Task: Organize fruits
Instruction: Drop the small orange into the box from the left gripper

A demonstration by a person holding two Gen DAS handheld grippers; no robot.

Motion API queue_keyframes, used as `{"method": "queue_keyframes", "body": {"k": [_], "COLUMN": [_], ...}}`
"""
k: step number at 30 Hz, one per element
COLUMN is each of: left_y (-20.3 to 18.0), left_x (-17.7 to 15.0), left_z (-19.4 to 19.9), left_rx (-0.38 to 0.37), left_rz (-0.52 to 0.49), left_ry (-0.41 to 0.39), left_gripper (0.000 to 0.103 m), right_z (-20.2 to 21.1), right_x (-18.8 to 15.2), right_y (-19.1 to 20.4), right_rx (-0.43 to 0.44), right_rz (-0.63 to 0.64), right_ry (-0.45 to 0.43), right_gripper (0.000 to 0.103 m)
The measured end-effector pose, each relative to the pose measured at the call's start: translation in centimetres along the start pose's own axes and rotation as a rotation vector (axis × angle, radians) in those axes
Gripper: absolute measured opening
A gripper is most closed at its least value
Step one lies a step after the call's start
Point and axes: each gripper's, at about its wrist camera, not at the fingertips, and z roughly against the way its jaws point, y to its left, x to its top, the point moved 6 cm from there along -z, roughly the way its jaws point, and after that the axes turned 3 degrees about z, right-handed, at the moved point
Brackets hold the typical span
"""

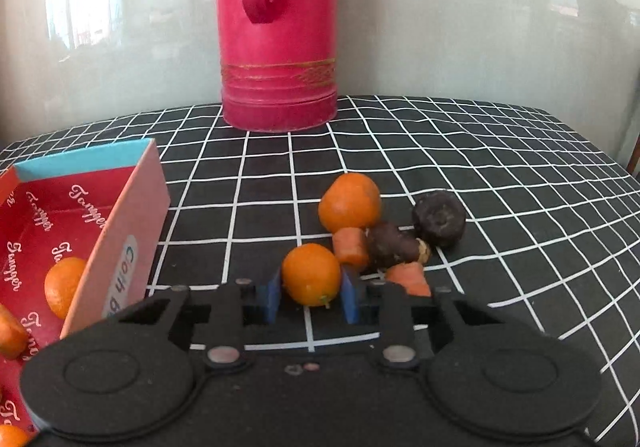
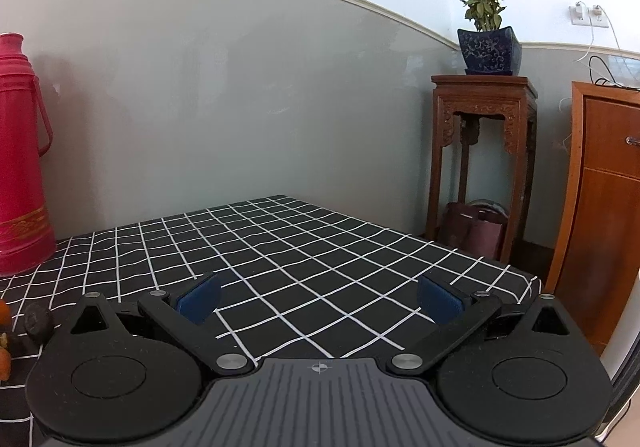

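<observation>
Left wrist view: left tool [image 1: 310,297] clamped on tangerine [image 1: 311,274]; right tool [image 2: 318,301] spread apart.

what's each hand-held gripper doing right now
Left hand-held gripper: shut on the orange.
Right hand-held gripper: open, nothing between its pads.

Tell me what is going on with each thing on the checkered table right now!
Left hand-held gripper: shut on the nearer round orange tangerine.
Right hand-held gripper: open, nothing between its pads.
Red-lined pink cardboard box: open, with a tangerine inside.
Tall red metal thermos: upright.
Farther tangerine: loose on the black-and-white cloth.
</observation>
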Motion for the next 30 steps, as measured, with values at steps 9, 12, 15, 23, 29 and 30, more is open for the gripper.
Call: {"method": "queue_keyframes", "body": {"k": [9,12,15,23,29,30], "left_y": [0.4,1.4,3.5,10.3,13.3,13.7], "left_x": [1.2,1.9,2.3,0.8,-0.8,-1.2], "left_z": [3.9,6.2,8.1,9.0,9.3,9.3], "left_rx": [0.064,0.113,0.160,0.252,0.305,0.309], "left_rz": [-0.043,-0.041,0.005,0.154,0.201,0.207], "left_ry": [-0.154,-0.231,-0.273,-0.159,-0.084,-0.071], "left_gripper": [0.022,0.022,0.022,0.022,0.022,0.022], "right_z": [0.4,0.4,0.6,1.9,2.8,3.0], "right_x": [-0.1,-0.1,-0.2,-0.6,-1.0,-1.1], "right_y": [1.4,1.8,2.5,5.8,8.2,8.6], "right_rx": [0.023,0.029,0.042,0.108,0.159,0.167], "right_rz": [0.032,0.042,0.051,0.107,0.139,0.143], "right_ry": [-0.016,-0.018,-0.022,-0.046,-0.056,-0.058], "right_gripper": [0.103,0.103,0.103,0.103,0.103,0.103]}}
